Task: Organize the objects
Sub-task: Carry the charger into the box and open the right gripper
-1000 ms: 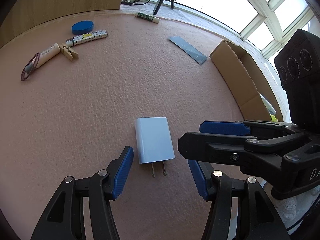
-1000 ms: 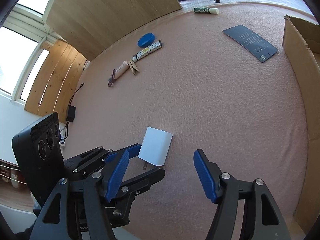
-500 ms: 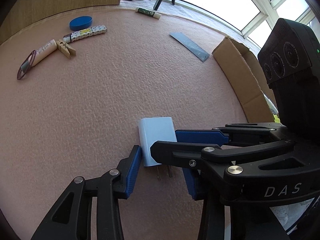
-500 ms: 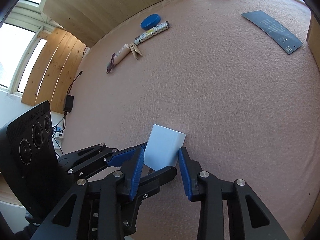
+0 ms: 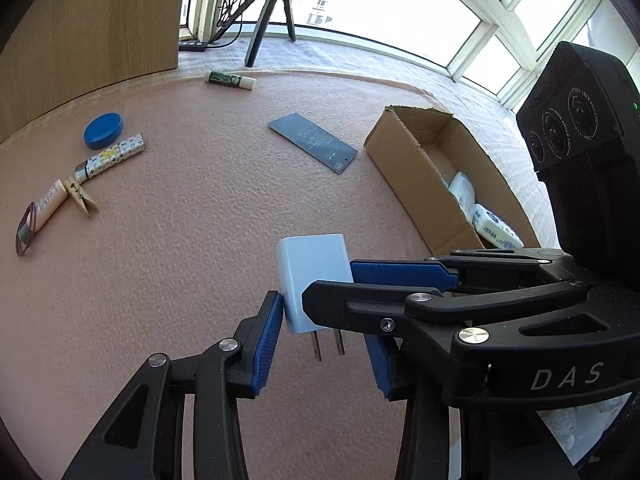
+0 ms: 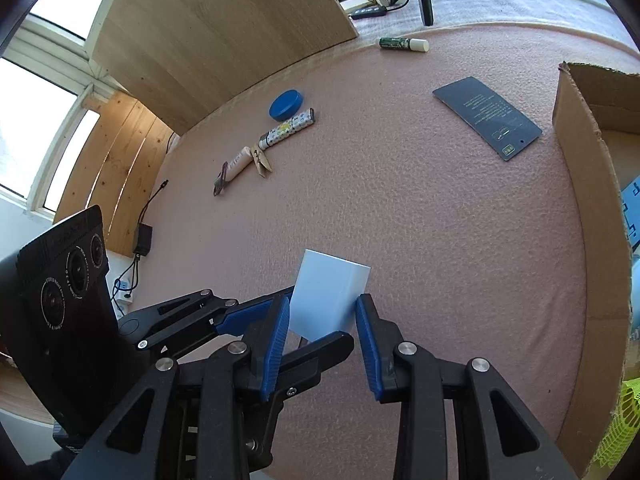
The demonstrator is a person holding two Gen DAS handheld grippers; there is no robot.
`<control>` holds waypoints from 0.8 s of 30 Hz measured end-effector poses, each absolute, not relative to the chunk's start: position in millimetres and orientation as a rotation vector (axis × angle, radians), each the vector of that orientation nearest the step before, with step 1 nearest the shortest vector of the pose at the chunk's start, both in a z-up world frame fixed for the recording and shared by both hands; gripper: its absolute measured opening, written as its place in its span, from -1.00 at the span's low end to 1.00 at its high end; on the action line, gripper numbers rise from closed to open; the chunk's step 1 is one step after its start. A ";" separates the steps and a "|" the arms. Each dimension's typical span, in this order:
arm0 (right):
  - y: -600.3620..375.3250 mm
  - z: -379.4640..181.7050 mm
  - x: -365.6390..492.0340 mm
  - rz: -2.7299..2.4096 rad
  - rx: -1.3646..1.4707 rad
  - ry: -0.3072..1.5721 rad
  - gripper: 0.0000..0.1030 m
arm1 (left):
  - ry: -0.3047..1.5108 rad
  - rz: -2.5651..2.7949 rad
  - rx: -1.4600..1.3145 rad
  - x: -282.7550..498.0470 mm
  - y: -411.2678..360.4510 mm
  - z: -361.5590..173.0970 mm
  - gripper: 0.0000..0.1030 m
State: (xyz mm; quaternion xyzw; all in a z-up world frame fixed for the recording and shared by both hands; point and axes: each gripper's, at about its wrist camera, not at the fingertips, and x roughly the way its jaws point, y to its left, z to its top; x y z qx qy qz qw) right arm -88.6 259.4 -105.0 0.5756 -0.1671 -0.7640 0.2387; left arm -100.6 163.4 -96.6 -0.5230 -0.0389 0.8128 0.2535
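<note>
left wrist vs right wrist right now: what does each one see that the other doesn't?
Left only: the charger's prongs, tissue packs deep in the box, and the right claw crossing from the side.

Right only: a wall adapter with cable off the mat's edge, the left claw crossing in, and both right pads against the charger's sides.

Both: charger, box, blue lid, dark card, glue stick, clothespin.

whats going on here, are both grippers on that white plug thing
A person is tidying small items off a pink mat into a cardboard box. The right gripper is closed on the white charger. The left gripper brackets the same charger; one pad touches it, the other is hidden. Other clutter waits farther back.
</note>
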 end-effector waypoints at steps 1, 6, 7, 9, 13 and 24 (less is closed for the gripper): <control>266.6 -99.7 -89.6 -2.112 1.565 -0.462 -0.39 | -0.095 2.205 -1.403 -103.9 171.3 -91.6 -0.16; 307.7 -74.7 -96.0 -2.215 1.509 -0.485 -0.38 | -0.041 2.182 -1.324 -123.7 220.0 -72.8 -0.16; 315.9 -70.8 -97.5 -2.233 1.502 -0.492 -0.38 | -0.030 2.176 -1.311 -127.2 228.9 -69.9 -0.16; 331.8 -64.6 -101.2 -2.268 1.489 -0.503 -0.38 | -0.010 2.162 -1.288 -134.3 249.9 -63.6 -0.16; 366.0 -56.4 -110.1 -2.332 1.478 -0.524 -0.38 | 0.009 2.128 -1.259 -150.7 287.8 -58.9 -0.16; 437.0 -70.4 -140.7 -2.414 1.499 -0.595 -0.38 | 0.038 2.052 -1.280 -193.1 366.7 -83.5 -0.18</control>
